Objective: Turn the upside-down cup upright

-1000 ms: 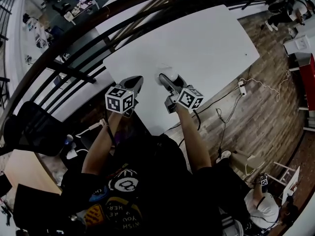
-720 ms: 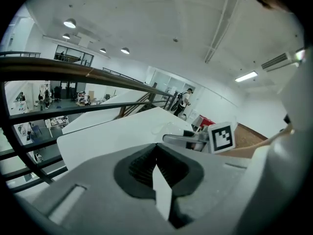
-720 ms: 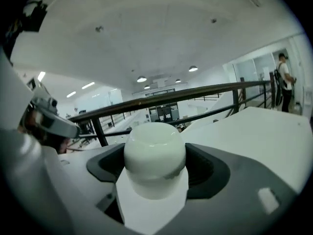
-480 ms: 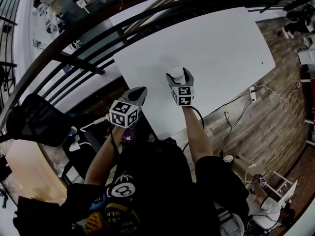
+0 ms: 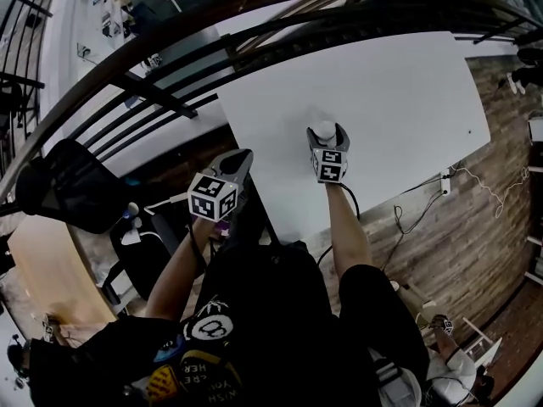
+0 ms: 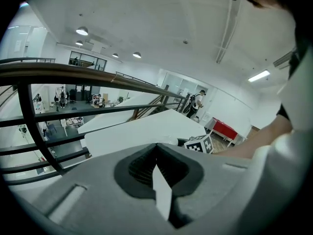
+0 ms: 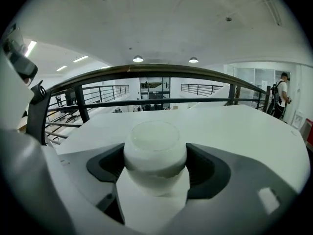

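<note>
A small white cup (image 5: 323, 131) stands on the white table (image 5: 399, 83) between the jaws of my right gripper (image 5: 326, 136). In the right gripper view the cup (image 7: 155, 146) fills the gap, and both dark pads press on its sides, so my right gripper (image 7: 155, 161) is shut on it. Its top face is a pale round rim, and I cannot tell whether that is the mouth. My left gripper (image 5: 238, 161) hangs off the table's left edge, apart from the cup. Its jaws are shut on nothing (image 6: 156, 150).
A dark curved railing (image 5: 170, 100) runs along the table's far left side. A black chair (image 5: 64, 197) stands at the left, below the railing. Cables lie on the wooden floor (image 5: 424, 214) to the right. A person (image 7: 279, 99) stands far off past the table.
My right gripper has rolled and come down to the table top with the cup. My left gripper has drawn back from over the table to beside its left edge.
</note>
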